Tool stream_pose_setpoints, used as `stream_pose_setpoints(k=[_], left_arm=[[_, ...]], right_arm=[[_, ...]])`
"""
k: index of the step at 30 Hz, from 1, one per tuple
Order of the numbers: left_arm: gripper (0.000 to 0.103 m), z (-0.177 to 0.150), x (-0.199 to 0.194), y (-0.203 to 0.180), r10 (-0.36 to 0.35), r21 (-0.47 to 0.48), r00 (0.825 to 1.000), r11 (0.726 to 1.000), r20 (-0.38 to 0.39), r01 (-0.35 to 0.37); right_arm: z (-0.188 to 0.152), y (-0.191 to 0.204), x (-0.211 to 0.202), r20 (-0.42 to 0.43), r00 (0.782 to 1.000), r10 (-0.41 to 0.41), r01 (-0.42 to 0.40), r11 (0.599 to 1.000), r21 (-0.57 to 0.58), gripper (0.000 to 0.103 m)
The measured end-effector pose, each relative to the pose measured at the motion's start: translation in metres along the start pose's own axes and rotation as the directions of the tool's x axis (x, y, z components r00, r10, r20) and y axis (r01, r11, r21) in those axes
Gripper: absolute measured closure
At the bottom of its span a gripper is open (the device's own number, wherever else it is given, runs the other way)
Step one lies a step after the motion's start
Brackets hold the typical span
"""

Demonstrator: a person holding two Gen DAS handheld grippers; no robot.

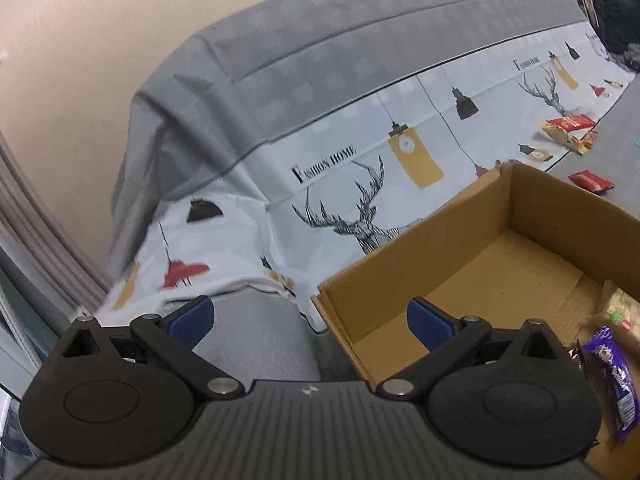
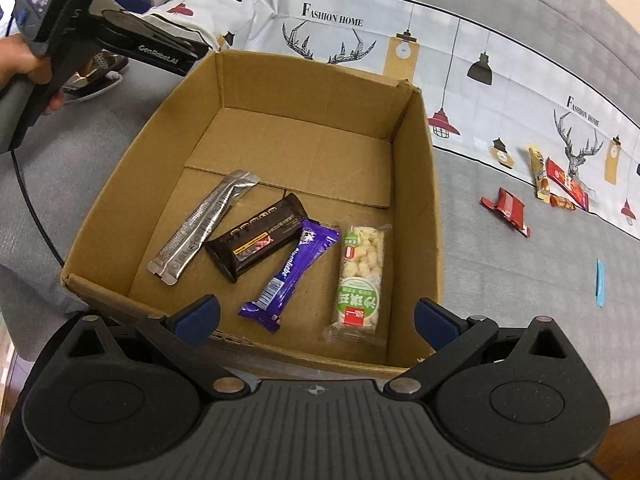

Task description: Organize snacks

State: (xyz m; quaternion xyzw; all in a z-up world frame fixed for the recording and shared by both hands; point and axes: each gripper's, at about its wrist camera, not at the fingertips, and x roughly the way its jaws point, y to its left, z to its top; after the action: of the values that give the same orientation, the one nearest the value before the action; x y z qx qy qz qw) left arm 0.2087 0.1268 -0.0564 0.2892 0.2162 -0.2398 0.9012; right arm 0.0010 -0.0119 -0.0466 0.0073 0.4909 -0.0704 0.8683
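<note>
An open cardboard box point(image 2: 420, 184) sits on a grey sofa seat. Inside lie a silver sachet point(image 2: 200, 228), a dark brown bar point(image 2: 256, 236), a purple bar point(image 2: 288, 272) and a clear pack of white puffed pieces point(image 2: 358, 276). My right gripper point(image 2: 316, 320) hovers open over the box's near edge, holding nothing. My left gripper point(image 1: 310, 320) is open and empty at the box's point(image 1: 424, 248) left corner; the purple bar point(image 1: 612, 376) shows at the right edge. Loose red and yellow snacks point(image 2: 548, 184) lie right of the box, with a red wrapper point(image 2: 506, 210) nearer.
A printed deer-and-lamp cloth point(image 2: 460, 60) drapes the sofa behind the box. A small blue strip point(image 2: 599, 280) lies on the seat at the right. A hand point(image 2: 24, 68) holds the left gripper at the upper left. A beige wall point(image 1: 100, 40) stands behind the sofa.
</note>
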Motion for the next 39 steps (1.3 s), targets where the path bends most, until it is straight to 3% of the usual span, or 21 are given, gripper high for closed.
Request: stream_pose_setpoints(k=[4, 7, 12, 20, 28, 39], left_arm=[[0.000, -0.006, 0.007, 0.006, -0.041, -0.051, 0.998, 0.998, -0.049, 0.038], [0.000, -0.006, 0.005, 0.008, -0.025, -0.059, 0.999, 0.998, -0.041, 0.023], [0.000, 0.013, -0.024, 0.011, 0.020, -0.093, 0.998, 0.996, 0.062, -0.014], [0.000, 0.048, -0.063, -0.009, -0.063, -0.138, 0.987, 0.987, 0.147, 0.084], [0.000, 0.060, -0.082, -0.032, -0.119, -0.256, 0.988, 0.956, 0.100, 0.141], [0.000, 0.102, -0.091, -0.097, -0.126, -0.176, 0.991, 0.975, 0.054, 0.134]], right_arm=[[0.001, 0.002, 0.001, -0.003, 1.000, 0.001, -0.001, 1.000, -0.006, 0.001], [0.001, 0.001, 0.000, -0.002, 1.000, -0.002, 0.002, 1.000, -0.008, 0.001], [0.002, -0.003, -0.002, 0.010, 1.000, -0.004, 0.004, 1.000, 0.000, 0.001], [0.000, -0.017, -0.013, 0.032, 0.999, -0.024, 0.023, 0.999, 0.035, 0.001], [0.000, -0.043, -0.030, 0.080, 0.995, -0.060, 0.054, 0.995, 0.081, 0.001], [-0.014, -0.119, -0.047, 0.141, 0.981, -0.136, 0.103, 0.970, 0.221, 0.001]])
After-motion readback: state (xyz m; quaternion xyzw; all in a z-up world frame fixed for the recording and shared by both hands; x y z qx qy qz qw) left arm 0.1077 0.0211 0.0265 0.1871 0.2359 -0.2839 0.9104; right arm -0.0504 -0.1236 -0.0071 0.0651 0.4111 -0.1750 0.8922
